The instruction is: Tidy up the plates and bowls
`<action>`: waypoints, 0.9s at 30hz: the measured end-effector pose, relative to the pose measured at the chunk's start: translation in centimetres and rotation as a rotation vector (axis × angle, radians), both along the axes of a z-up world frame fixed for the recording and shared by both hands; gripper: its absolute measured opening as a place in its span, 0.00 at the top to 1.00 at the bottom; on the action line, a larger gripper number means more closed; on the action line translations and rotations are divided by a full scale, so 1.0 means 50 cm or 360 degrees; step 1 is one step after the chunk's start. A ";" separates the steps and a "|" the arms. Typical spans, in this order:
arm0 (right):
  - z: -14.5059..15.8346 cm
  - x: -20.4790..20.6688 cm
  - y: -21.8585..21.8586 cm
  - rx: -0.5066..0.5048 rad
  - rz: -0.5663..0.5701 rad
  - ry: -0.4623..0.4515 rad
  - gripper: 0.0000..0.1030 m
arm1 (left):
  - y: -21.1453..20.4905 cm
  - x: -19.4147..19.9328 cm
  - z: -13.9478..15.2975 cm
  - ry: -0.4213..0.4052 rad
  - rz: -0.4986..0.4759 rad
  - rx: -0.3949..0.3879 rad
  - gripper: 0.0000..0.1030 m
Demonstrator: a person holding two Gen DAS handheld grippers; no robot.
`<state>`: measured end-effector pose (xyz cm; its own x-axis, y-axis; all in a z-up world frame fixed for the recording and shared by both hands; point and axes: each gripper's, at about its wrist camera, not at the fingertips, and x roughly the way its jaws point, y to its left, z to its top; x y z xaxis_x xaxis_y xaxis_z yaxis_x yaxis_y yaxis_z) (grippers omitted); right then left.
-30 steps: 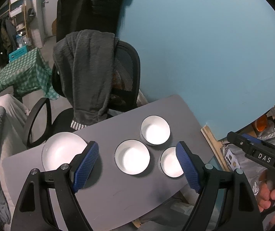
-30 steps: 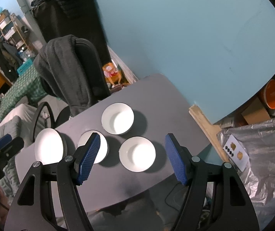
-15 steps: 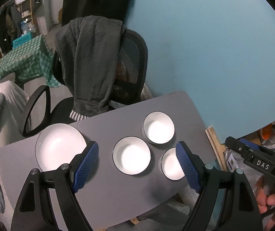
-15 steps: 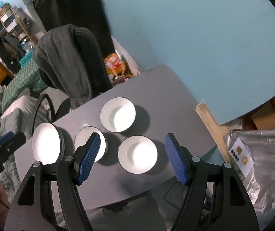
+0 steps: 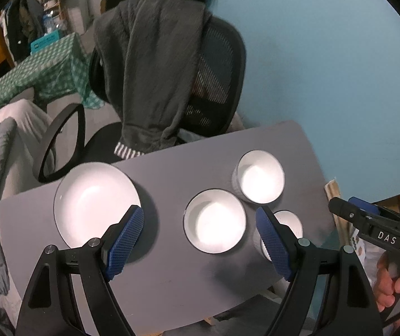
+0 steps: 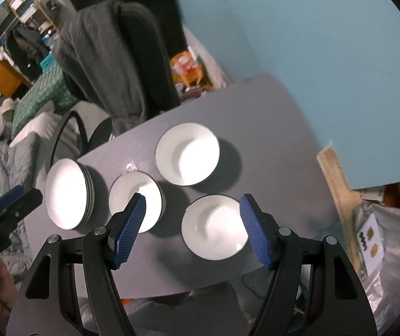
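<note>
On the grey table (image 6: pixel 270 117), a stack of white dark-rimmed plates (image 6: pixel 68 196) sits left, three white dark-rimmed bowls (image 6: pixel 187 156) apart beside it, none nested. Left tool (image 5: pixel 200 238) and right tool (image 6: pixel 192 229) hover above, jaws apart, empty; bowl stacking seems wholly undone.

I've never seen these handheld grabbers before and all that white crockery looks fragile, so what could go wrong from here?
1. The three bowls sit close together, so a finger of the right gripper reaching for the near bowl may knock a neighbour.
2. The plate stack stands near the table edge; a nudge from the left gripper might push it off.
3. The smooth rims may slip from the jaws.
</note>
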<state>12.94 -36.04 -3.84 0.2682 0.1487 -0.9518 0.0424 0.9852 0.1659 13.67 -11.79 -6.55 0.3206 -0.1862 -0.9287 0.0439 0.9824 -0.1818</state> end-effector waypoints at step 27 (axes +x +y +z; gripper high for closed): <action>-0.239 0.063 0.088 0.0205 0.0366 0.0409 0.33 | 0.003 0.026 -0.260 0.0335 0.0080 0.0054 0.19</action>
<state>16.12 -31.67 -15.78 -0.0319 0.3002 -0.9533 -0.1214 0.9456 0.3018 14.99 -11.65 -19.54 0.1269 -0.1422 -0.9817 -0.0405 0.9881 -0.1483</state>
